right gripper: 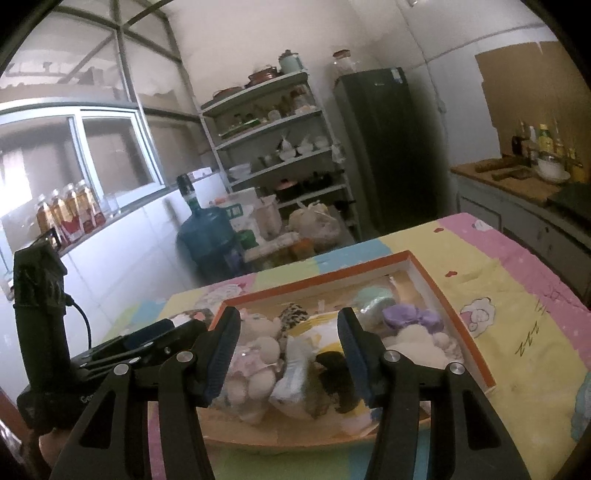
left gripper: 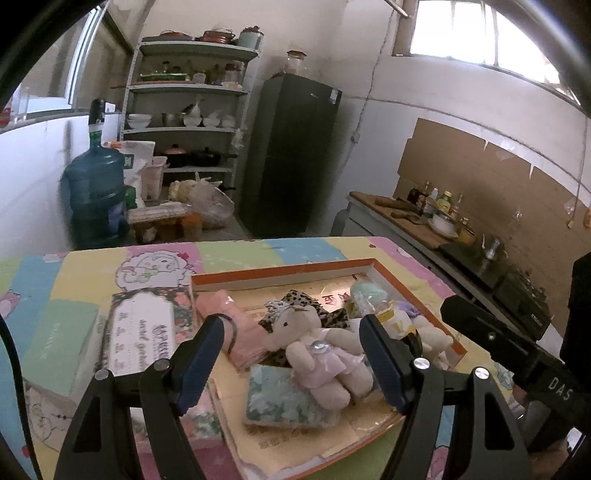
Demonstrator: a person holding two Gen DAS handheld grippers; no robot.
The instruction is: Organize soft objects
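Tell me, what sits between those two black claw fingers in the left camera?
In the left wrist view, the teddy bear in a pink dress lies between the open left gripper's fingers, inside the orange-rimmed box, partly on a green patterned pouch.

We see a white-walled kitchen, daylight from a high window [left gripper: 476,33]. Shelf rack [left gripper: 188,110] with bowls and pots stands beside a dark fridge [left gripper: 291,155]. Water jug [left gripper: 94,188] on floor left. Counter [left gripper: 406,221] with bottles on right, cardboard [left gripper: 480,173] on wall behind.

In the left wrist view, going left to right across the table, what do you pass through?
Pale green box → floral-bordered card box → pink folded cloth → teddy bear in pink dress → white plush → orange tray rim.
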